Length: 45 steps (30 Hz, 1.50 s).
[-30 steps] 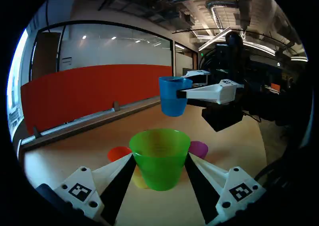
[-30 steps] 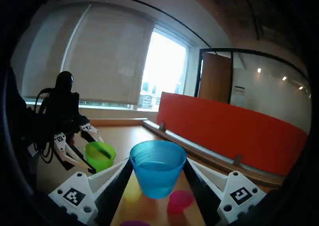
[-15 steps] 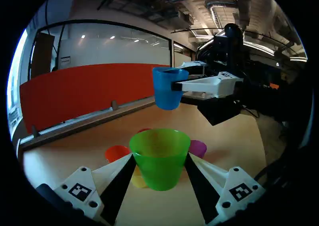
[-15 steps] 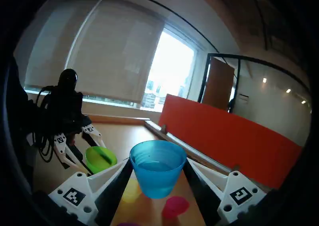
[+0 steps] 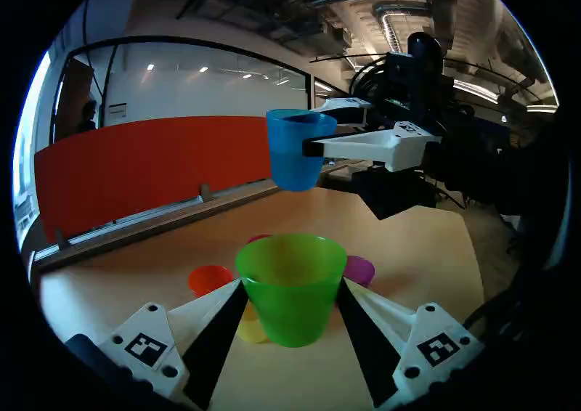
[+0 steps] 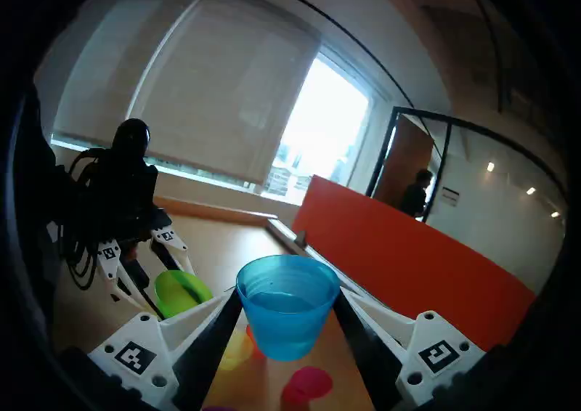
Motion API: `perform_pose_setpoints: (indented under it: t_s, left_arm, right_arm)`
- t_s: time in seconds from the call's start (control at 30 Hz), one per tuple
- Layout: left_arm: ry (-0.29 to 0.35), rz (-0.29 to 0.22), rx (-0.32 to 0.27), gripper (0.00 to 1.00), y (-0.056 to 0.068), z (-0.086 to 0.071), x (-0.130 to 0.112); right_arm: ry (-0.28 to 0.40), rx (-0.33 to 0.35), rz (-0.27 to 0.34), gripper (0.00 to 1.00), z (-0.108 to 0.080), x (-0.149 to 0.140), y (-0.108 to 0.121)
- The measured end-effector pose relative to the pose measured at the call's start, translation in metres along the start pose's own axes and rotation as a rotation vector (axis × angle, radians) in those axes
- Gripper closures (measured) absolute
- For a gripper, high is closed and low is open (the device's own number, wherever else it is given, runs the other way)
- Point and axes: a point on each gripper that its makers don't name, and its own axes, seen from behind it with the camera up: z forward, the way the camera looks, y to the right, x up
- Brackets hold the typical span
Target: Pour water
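blue cup point(image 6: 287, 335): translucent plastic, upright, clamped between both fingers of the right gripper point(image 6: 288, 296); water point(image 6: 279, 303) in it, surface level, a little below the rim; in the left gripper view the same cup point(image 5: 294, 157) hangs in the air, above and beyond the green cup point(image 5: 292, 309), well clear of the table point(image 5: 436, 251); the right gripper point(image 5: 317, 129) reaches in from the right, one finger on each side of the cup wall

green cup: translucent, upright, squeezed between both fingers of the left gripper point(image 5: 292, 284); cannot tell what is in it; in the right gripper view it sits low on the left point(image 6: 181, 295), in the left gripper point(image 6: 171, 290), below the blue cup's level

around: orange cup point(image 5: 210, 279), yellow cup point(image 5: 252, 329) and magenta cup point(image 5: 359, 269) stand on the table just behind the green cup; the green cup and the fingers hide part of each; their contents can't be made out; in the right gripper view the yellow point(image 6: 234, 347) and magenta point(image 6: 309, 385) cups lie under the blue cup, blurred

background: orange-red partition point(image 5: 145, 157) along the far table edge; bright window point(image 6: 319, 149); a person point(image 6: 415, 193) by the doorway
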Motion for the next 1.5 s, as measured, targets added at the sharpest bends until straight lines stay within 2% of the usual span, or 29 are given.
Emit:
perform_pose_setpoints:
  t_s: [1.5]
  left_arm:
    - [0.047, -0.007, -0.020, 0.17, 0.004, 0.007, 0.019]
  right_arm:
    - [-0.039, 0.054, -0.255, 0.10, 0.020, 0.023, -0.004]
